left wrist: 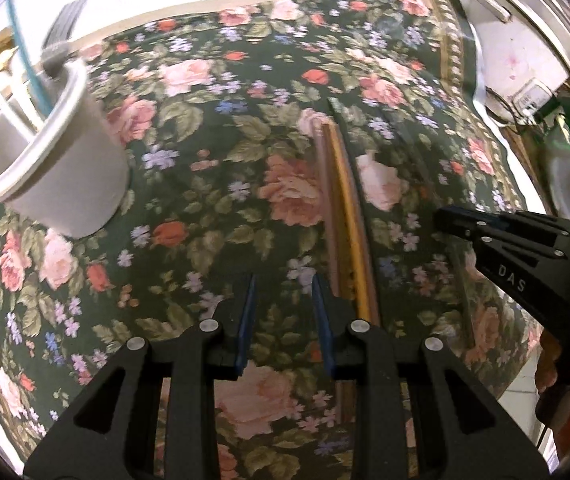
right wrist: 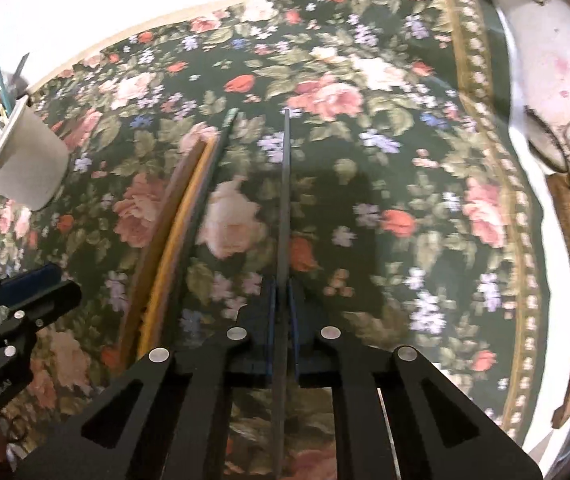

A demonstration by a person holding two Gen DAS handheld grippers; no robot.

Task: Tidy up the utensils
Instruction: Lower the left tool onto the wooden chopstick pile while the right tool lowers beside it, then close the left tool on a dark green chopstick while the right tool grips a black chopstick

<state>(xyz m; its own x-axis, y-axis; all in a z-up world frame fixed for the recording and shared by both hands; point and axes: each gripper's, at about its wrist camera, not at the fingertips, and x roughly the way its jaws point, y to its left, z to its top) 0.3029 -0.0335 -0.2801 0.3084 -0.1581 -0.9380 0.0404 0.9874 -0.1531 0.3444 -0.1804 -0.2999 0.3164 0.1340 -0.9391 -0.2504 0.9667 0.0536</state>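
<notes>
Right gripper [right wrist: 281,292] jaws clenched on a dark chopstick [right wrist: 285,200] at frame centre, presumably bound for the white holder cup [right wrist: 25,160] upper left; left gripper [left wrist: 285,308] jaws released, hovering beside the remaining chopsticks [left wrist: 345,208] on the floral bench [left wrist: 205,160].

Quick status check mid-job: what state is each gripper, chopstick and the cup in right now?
Right gripper: shut on a dark grey chopstick, which points forward above the cloth.
Left gripper: open, holding nothing.
Brown and yellow chopsticks: lying side by side on the floral tablecloth.
White cylindrical utensil cup: upright, already holding utensils.
</notes>
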